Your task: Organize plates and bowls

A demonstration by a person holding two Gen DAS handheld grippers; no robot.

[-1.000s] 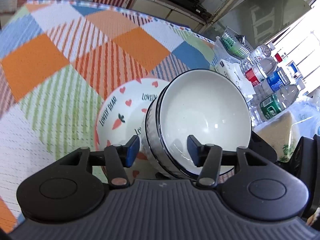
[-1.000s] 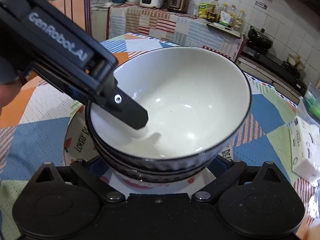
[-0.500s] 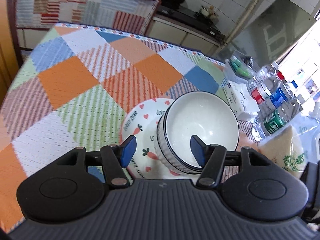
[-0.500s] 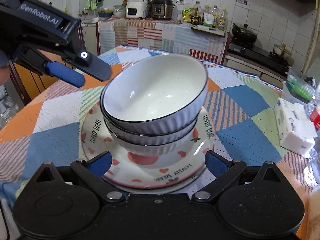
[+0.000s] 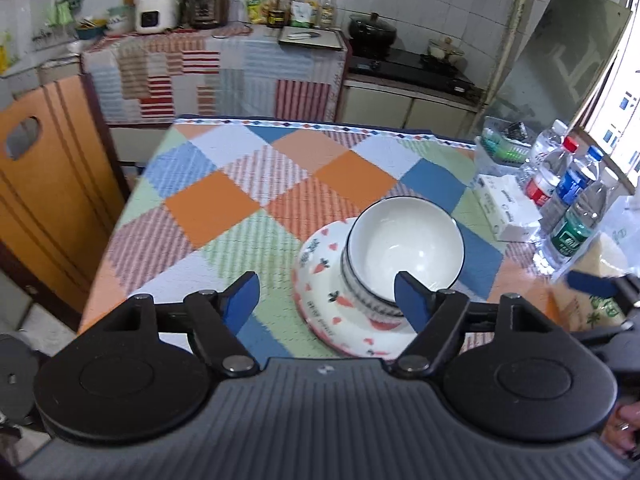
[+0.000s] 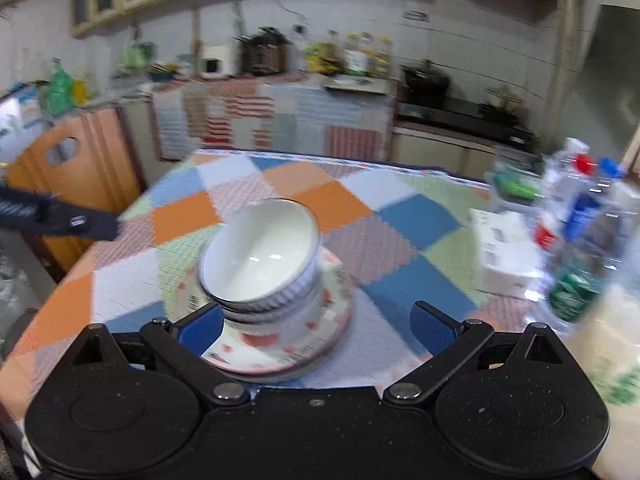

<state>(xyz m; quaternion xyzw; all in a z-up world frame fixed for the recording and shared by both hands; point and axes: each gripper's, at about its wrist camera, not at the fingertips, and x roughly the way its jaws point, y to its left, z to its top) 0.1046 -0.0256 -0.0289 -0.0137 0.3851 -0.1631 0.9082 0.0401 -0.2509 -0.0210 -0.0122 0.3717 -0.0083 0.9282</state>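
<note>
Left wrist view: I am looking down at the checked tablecloth (image 5: 224,208) with my left gripper (image 5: 327,300) spread wide and holding nothing. The stack of bowls (image 5: 404,256) is sitting nested on the carrot-print plate (image 5: 320,304), off-centre toward the plate's far right rim. The tissue box (image 5: 504,208) is lying beyond the plate to the right, with the water bottles (image 5: 568,200) just past it. A blue pad of my right gripper (image 5: 592,283) is showing to the right of the plate, apart from it.

Right wrist view: the picture is blurring, so I am reading it loosely. My right gripper (image 6: 316,326) is also spread and empty; the plate (image 6: 280,356) is lying between and just ahead of its fingers, touching neither as far as I can tell. The bowls (image 6: 260,256) are leaning slightly toward the plate's left side.

Handling judgement: I am treating all of this as glazed ceramic, rigid, fairly heavy as a stack, slick and breakable. The ribbed outer wall of a bowl is offering more friction than the smooth rim, but only the rim fits between the pads. If I am moving the whole pile, I am favouring the plate's raised rim, gripped low and kept level, since the tilted bowls could slide.
</note>
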